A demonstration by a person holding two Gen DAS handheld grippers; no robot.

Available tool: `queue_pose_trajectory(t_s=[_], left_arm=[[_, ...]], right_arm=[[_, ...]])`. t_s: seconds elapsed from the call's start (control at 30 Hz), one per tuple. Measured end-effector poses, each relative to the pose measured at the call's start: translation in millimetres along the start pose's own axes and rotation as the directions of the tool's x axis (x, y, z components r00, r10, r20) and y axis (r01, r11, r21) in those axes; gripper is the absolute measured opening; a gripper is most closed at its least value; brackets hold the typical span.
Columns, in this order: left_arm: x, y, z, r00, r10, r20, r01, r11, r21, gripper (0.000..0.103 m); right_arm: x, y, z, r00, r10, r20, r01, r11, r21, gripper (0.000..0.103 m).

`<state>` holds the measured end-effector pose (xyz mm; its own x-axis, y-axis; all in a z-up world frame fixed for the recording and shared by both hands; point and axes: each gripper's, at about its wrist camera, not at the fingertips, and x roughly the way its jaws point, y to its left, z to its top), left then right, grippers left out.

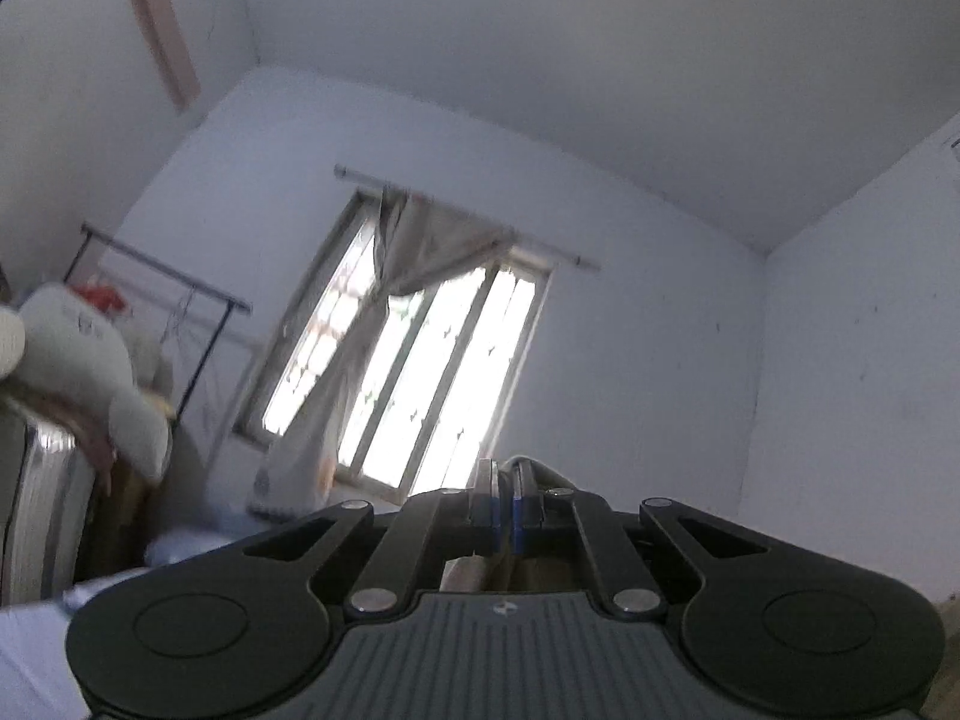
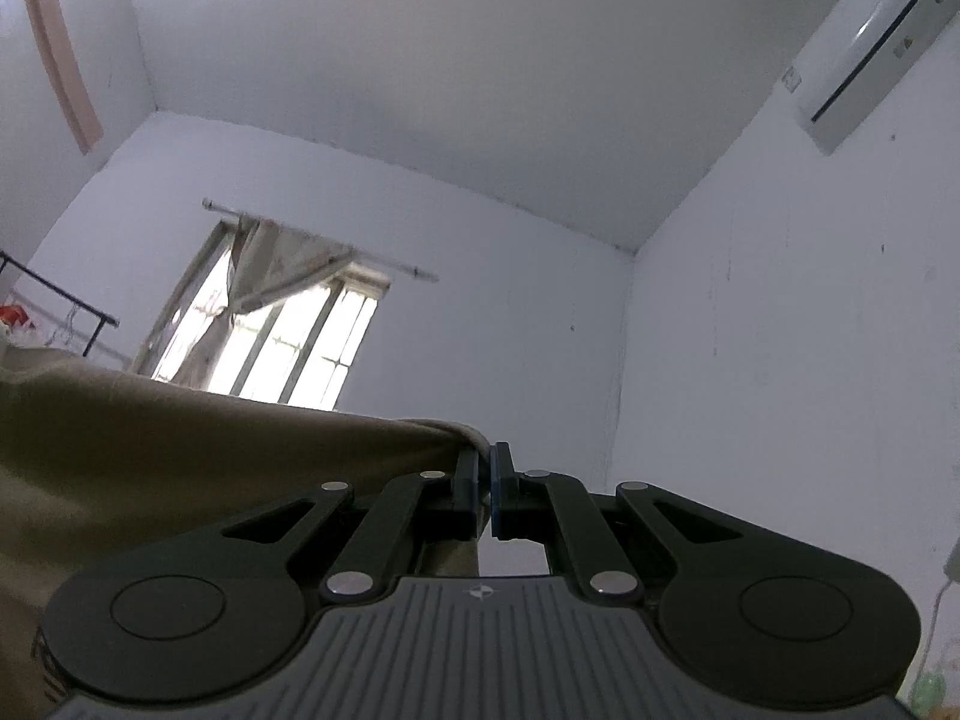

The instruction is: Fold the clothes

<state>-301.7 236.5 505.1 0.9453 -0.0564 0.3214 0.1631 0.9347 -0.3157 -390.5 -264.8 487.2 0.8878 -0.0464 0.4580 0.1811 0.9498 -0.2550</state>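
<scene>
Both grippers point upward toward the walls and ceiling. My right gripper (image 2: 485, 463) is shut on the edge of a khaki garment (image 2: 180, 456), which stretches away to the left of the right wrist view and hangs below. In the left wrist view my left gripper (image 1: 505, 483) is shut too, its blue pads pressed together. A thin fold of the cloth (image 1: 531, 467) curls over its right fingertip, and a beige strip of the garment (image 1: 474, 573) shows beneath the fingers. The rest of the garment is hidden under the gripper bodies.
A bright window (image 1: 414, 372) with a tied-back curtain (image 1: 420, 240) is straight ahead. A black clothes rack (image 1: 180, 294) and a pale plush toy (image 1: 78, 348) stand at the left. An air conditioner (image 2: 870, 48) hangs high on the right wall. A white sheet (image 1: 36, 648) lies low at the left.
</scene>
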Motion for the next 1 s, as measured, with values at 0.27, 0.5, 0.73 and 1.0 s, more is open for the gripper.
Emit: queue_pose_trajectory(t_s=[0.27,0.5,0.73,1.0], left_arm=[[40,2,25,0.999,0.028,0.032,-0.029,0.999,0.015,0.001],[99,29,-6,0.996,0.076,-0.04,-0.075,0.997,0.016,0.001],[180,73,-68,0.983,0.119,-0.139,-0.125,0.992,-0.032,0.001],[289,127,-175,0.941,0.188,-0.281,-0.205,0.978,-0.035,0.001]], right_arm=[[36,17,3,1.0,0.019,0.022,-0.02,1.0,0.02,0.002],[90,46,-32,0.998,0.041,-0.053,-0.038,0.998,0.052,0.002],[161,86,-104,0.984,0.069,-0.166,-0.061,0.997,0.053,0.002],[260,141,-212,0.942,0.13,-0.31,-0.117,0.991,0.062,0.002]])
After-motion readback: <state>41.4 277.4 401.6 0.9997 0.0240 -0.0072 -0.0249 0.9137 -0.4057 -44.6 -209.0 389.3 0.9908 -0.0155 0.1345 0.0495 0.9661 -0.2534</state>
